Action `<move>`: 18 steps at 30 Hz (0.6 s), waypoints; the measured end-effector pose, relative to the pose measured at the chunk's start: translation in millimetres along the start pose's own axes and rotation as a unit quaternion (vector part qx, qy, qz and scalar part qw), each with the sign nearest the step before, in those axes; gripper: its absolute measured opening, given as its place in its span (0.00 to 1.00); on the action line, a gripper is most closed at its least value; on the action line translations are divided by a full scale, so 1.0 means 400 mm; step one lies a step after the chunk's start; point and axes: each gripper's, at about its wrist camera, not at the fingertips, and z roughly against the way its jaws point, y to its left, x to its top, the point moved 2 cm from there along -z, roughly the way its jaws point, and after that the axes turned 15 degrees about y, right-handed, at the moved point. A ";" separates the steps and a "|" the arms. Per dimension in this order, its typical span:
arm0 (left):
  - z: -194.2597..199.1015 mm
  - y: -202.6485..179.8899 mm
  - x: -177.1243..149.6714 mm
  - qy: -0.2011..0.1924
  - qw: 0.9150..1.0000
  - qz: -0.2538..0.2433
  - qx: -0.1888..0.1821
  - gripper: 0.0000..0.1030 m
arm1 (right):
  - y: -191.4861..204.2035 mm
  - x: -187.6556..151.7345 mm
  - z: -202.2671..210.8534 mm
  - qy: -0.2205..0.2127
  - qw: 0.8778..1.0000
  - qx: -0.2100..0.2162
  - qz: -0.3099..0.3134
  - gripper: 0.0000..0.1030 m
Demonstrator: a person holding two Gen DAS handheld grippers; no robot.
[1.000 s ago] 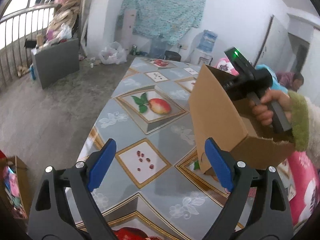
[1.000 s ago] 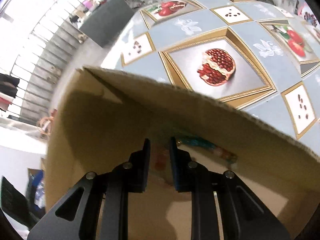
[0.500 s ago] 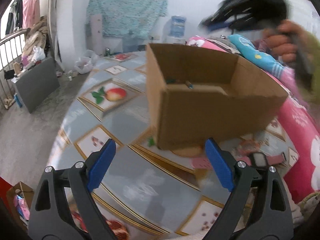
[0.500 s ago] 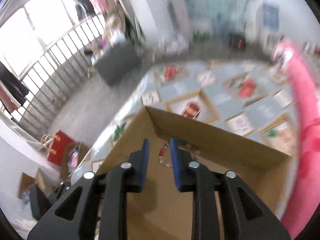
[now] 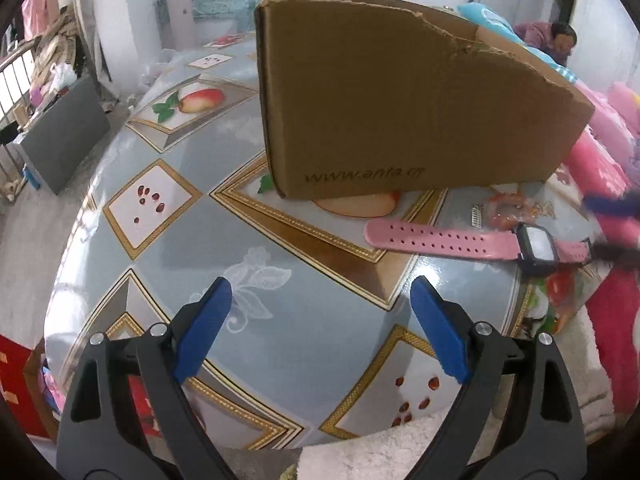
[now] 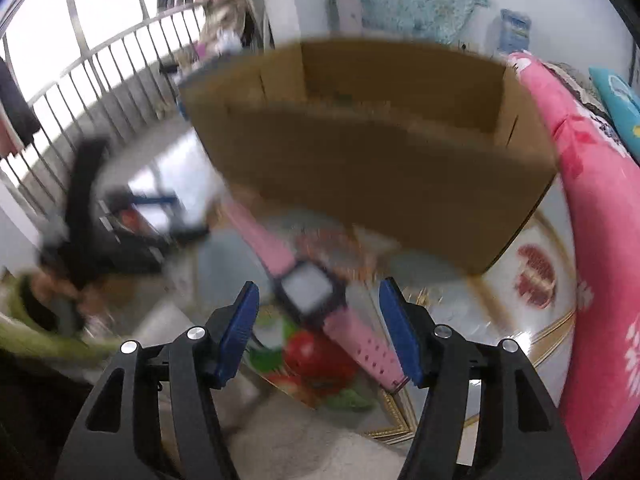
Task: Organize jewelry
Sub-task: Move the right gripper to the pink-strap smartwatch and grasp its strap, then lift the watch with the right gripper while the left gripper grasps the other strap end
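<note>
Pink watch flat on table, just beside cardboard box; not yet gripped.
R gripper over watch face, jaws just been opening, nothing pinched; L gripper open, empty, apart from watch; risk: view blurred w/ motion, pads may close off-centre, strap slips or case skids under box edge.

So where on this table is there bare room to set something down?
The widest free patch is the tablecloth left of the cardboard box, out to the table's left edge. A second runs between the box front and the left gripper. It is crowded right of that: the pink watch and small jewelry lie by the box corner.
</note>
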 end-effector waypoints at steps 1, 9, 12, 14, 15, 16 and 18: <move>-0.002 -0.002 0.000 0.000 1.000 -0.002 0.005 0.85 | 0.004 -0.004 -0.021 0.004 1.000 -0.020 0.008 0.59; -0.015 -0.014 -0.015 -0.019 0.999 -0.017 0.019 0.92 | 0.033 0.002 -0.086 0.034 0.997 -0.020 0.072 0.47; -0.018 -0.014 -0.030 -0.033 0.999 -0.022 0.018 0.92 | 0.060 -0.011 -0.081 0.033 0.995 -0.023 0.091 0.40; -0.017 -0.013 -0.032 -0.034 0.999 -0.028 0.016 0.92 | 0.078 -0.024 -0.074 0.031 0.993 -0.038 0.104 0.38; -0.017 -0.012 -0.032 -0.031 0.999 -0.029 0.015 0.92 | 0.075 -0.029 -0.075 0.030 0.993 -0.043 0.107 0.38; -0.015 -0.012 -0.032 -0.029 0.999 -0.030 0.015 0.92 | 0.080 -0.034 -0.074 0.028 0.992 -0.052 0.110 0.38; -0.014 -0.011 -0.030 -0.024 0.999 -0.028 0.016 0.92 | 0.086 -0.045 -0.072 0.025 0.991 -0.063 0.115 0.37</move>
